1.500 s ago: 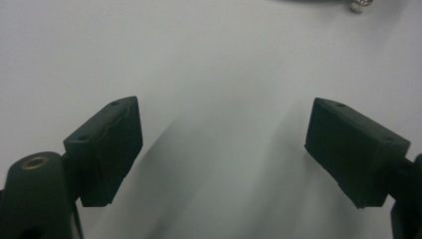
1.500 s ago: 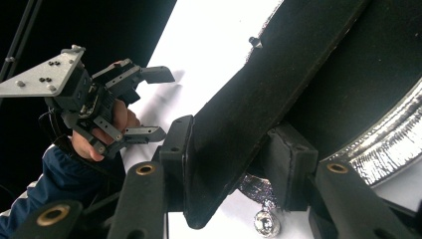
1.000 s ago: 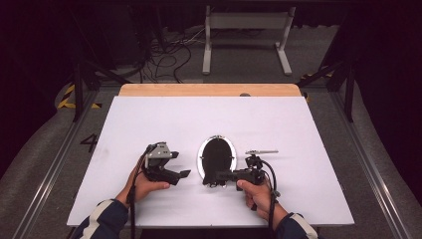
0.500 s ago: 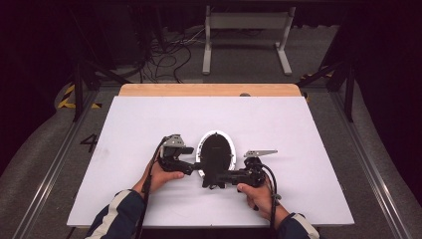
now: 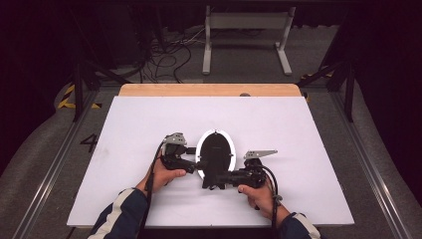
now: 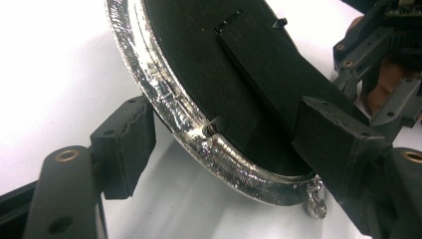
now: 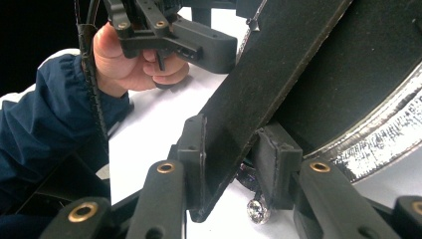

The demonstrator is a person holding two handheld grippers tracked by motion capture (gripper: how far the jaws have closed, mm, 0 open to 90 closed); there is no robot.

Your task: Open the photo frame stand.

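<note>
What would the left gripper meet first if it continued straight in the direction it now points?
Probably the silver rim of the oval frame. The left gripper has its jaws open on either side of that rim, not pressing it. The jaws have just been closing. Depth is hard to judge.

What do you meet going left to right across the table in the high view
Left hand → left gripper → oval silver-rimmed frame → right gripper body and right hand.
</note>
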